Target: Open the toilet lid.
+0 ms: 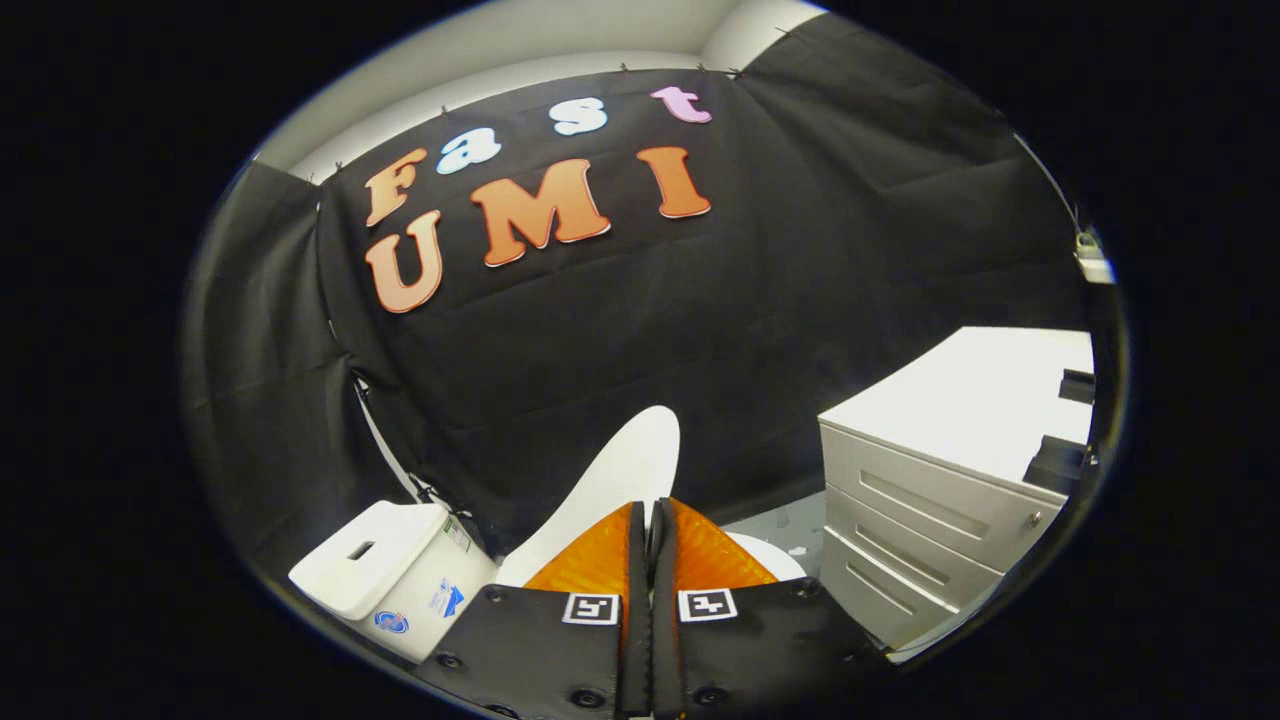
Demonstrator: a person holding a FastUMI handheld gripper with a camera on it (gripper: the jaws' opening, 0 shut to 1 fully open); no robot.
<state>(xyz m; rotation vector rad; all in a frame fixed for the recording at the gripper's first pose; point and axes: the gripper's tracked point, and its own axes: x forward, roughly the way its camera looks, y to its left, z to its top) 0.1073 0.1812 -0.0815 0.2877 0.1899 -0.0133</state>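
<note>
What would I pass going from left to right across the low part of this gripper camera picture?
Toilet tank → raised toilet lid, with the gripper below it, fingers closed together on the lid's edge → white drawer cabinet.
</note>
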